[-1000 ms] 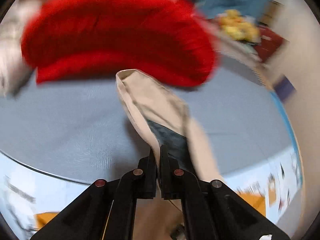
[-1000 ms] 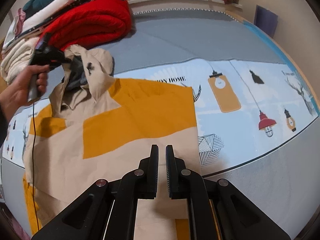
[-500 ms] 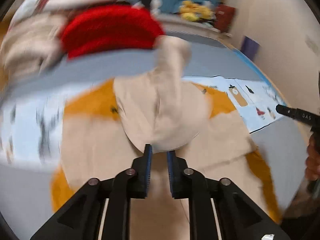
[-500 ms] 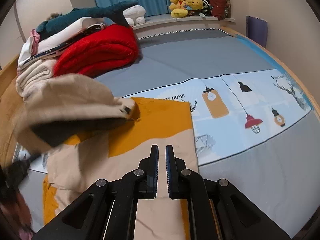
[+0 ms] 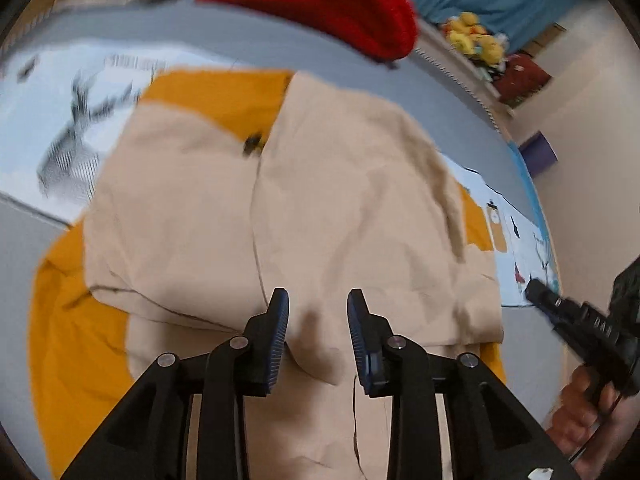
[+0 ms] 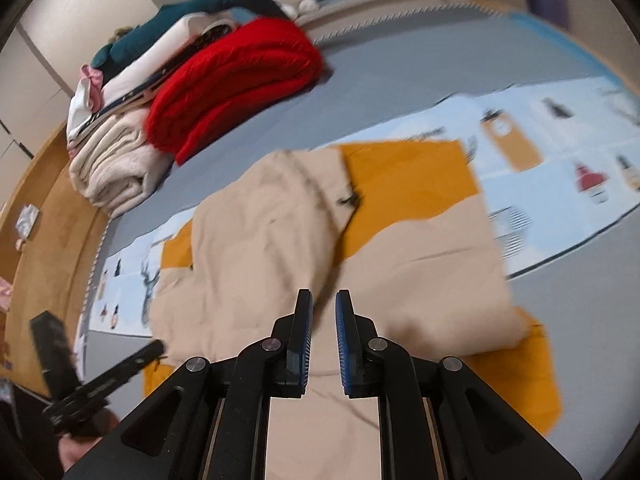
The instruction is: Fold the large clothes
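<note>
My L gripper jaws wide apart, R gripper jaws slightly apart, both empty above beige-and-mustard cotton garment; loose flap may slide, ruining fold.

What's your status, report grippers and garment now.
Left gripper open, holding nothing. Right gripper open, holding nothing. Beige-and-orange garment on the bed, one side folded over. Red blanket beyond, not in the way.

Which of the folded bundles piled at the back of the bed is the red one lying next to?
The red blanket lies beside the cream blanket, the lowest bundle at the pile's near end; the white and teal things are stacked higher behind.
</note>
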`<state>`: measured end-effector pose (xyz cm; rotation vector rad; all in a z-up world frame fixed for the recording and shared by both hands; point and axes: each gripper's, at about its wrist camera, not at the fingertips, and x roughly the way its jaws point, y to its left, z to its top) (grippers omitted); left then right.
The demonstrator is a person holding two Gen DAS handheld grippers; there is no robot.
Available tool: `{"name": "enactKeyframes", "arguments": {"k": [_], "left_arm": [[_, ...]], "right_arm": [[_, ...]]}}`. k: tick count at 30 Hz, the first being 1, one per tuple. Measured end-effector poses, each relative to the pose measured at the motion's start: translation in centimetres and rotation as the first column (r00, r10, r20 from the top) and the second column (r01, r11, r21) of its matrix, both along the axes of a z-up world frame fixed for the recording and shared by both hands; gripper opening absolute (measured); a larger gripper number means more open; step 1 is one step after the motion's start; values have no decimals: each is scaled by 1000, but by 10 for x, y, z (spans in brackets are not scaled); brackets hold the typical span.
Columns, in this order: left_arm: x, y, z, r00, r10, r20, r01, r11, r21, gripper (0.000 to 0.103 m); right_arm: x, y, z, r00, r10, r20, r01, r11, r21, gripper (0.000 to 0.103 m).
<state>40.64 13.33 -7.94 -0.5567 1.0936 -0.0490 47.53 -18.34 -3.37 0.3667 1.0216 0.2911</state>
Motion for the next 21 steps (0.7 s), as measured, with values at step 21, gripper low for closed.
{"name": "enactKeyframes", "arguments": {"k": [21], "left_arm": [[16,15,-12,998,44,-42,-50,984,-169,2]], "right_arm": [[47,42,-80,985,0,-170,35,979,203,2]]}}
